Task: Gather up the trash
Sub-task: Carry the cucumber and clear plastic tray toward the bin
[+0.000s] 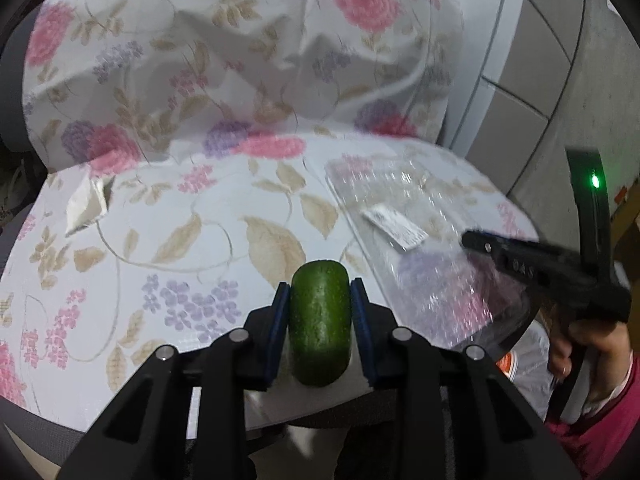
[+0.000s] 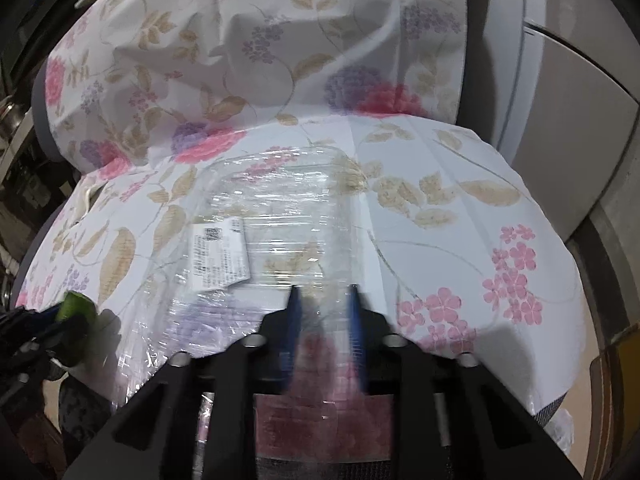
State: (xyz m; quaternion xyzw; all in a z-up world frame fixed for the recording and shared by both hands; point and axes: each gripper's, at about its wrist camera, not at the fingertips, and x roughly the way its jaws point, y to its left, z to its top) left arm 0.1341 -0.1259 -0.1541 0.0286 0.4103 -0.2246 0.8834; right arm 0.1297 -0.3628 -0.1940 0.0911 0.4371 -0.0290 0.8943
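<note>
The left wrist view alone shows the left gripper (image 1: 320, 304) clamped on a green cucumber piece (image 1: 320, 320), its blue pads pressing both flanks and the cut end pointing forward over the seat of a chair draped in a floral cloth (image 1: 192, 216). That view also takes in a crumpled scrap of paper (image 1: 86, 204) lying near the left edge of the seat, well apart from everything else, and the person's hand (image 1: 588, 344) around the handle of the right gripper (image 1: 476, 240), which reaches in from the right with a green light glowing on its frame. The right wrist view gives what the other cannot: the clear plastic food tray (image 2: 276, 216), wrapped in film and bearing a white printed label (image 2: 220, 256), seen from its near edge, with the right gripper (image 2: 324, 292) straddling that edge, its jaws narrow; the blur hides whether the blue pads actually pinch the plastic. The tray lies on the right half of the seat and overhangs the front edge, while the middle of the seat between tray and paper scrap is bare cloth. The draped chair back rises close behind. Both grippers point steeply downward at the seat, side by side, the cucumber showing at the far left of the right view.
</note>
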